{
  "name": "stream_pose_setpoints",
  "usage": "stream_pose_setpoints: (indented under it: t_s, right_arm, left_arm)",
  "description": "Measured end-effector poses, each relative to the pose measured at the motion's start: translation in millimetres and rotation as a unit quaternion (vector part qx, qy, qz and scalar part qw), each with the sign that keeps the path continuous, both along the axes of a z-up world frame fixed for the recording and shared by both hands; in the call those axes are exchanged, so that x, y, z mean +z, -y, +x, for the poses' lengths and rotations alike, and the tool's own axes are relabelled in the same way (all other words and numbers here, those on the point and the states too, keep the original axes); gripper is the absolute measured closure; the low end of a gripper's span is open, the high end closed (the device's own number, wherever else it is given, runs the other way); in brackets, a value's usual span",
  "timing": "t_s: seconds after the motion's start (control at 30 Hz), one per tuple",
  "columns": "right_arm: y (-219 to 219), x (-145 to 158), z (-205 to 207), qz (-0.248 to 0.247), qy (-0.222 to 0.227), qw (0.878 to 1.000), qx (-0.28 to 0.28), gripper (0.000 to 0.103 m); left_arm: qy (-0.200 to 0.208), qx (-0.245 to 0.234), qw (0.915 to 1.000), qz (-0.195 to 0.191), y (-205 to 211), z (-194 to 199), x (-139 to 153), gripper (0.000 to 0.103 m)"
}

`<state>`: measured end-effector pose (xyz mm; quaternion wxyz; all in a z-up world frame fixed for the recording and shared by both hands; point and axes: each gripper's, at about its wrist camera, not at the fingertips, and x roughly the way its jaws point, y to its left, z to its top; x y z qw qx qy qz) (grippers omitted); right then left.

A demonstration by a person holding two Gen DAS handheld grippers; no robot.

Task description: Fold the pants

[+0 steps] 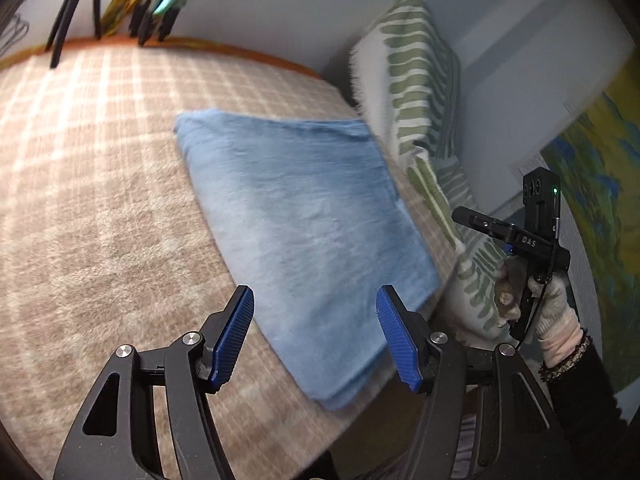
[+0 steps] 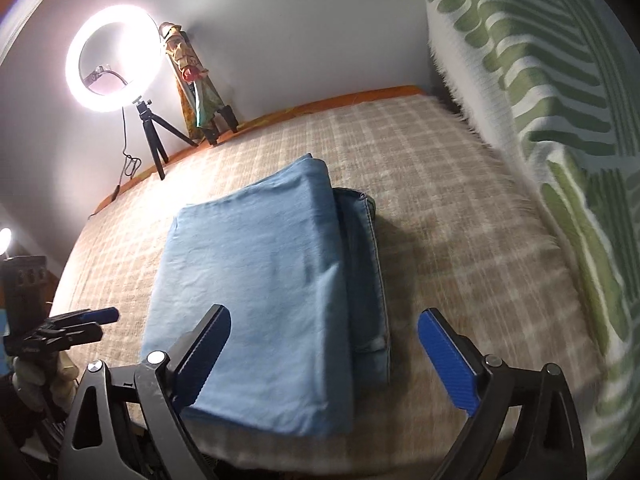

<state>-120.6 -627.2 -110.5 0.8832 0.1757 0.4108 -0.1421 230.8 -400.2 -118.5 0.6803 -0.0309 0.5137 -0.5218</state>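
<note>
1. The pants (image 2: 256, 280), light blue denim, lie folded into a thick rectangular stack on the bed (image 2: 460, 208), which is covered by a beige checked blanket. In the right wrist view a darker, seamed denim layer shows along the stack's right side, under the smooth top fold.
2. The pants (image 1: 304, 216) sit toward the near edge of the bed (image 1: 100, 200), with one corner of the stack reaching close to that edge.
3. The left gripper (image 1: 316, 332) hovers just short of the pants' near corner, its blue-padded jaws spread wide and holding nothing.
4. The right gripper (image 2: 324, 356) hangs over the near end of the pants, jaws also wide apart and empty; whether the pads touch the cloth cannot be told.
5. Beside the pants, a white blanket with green stripes (image 2: 560, 128) stands along the bed's side.
6. Beyond the pants, at the bed's far edge against the wall, a lit ring light (image 2: 116, 56) stands on a small black tripod (image 2: 154, 140).
7. Next to the tripod, a bundle of coloured fabric (image 2: 192, 80) leans against the wall.
</note>
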Motion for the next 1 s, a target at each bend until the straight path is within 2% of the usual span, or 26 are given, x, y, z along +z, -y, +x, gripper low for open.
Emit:
stream_pose_setpoints:
  t_s: [0.1,0.3,0.53,0.63,0.8,0.97,1.0]
  right_arm:
    - [15.4,-12.1,9.6,0.017,0.000,1.000,0.013,0.000]
    - [37.4,-37.1,32.7,0.072,0.009,0.996,0.048,0.000]
    - [60.8,-60.8,46.0,0.142,0.025,0.987,0.071,0.000]
    - [69.3,-74.3,47.5,0.179,0.030,0.980,0.083,0.000]
    - [72.5,-86.7,48.7,0.240,0.076,0.960,0.124,0.000]
    - [50.1,-90.6,64.3,0.237,0.081,0.951,0.180,0.001]
    - [45.5,-90.7,68.6,0.227,0.078,0.954,0.180,0.002]
  left_arm:
    - [0.000,0.012,0.9999,0.011,1.6,10.1,-11.7,0.040]
    - [-0.046,0.043,0.9979,0.014,-2.8,29.2,-32.4,0.040]
    - [-0.057,0.045,0.9973,0.008,2.9,30.0,-41.8,0.040]
    - [-0.060,0.045,0.9972,0.001,7.5,30.4,-41.5,0.040]
    - [-0.054,0.039,0.9977,-0.011,18.2,29.5,-41.6,0.039]
    - [-0.056,0.041,0.9973,-0.024,26.4,31.6,-42.4,0.039]
    - [-0.058,0.042,0.9971,-0.026,29.9,32.4,-42.5,0.039]
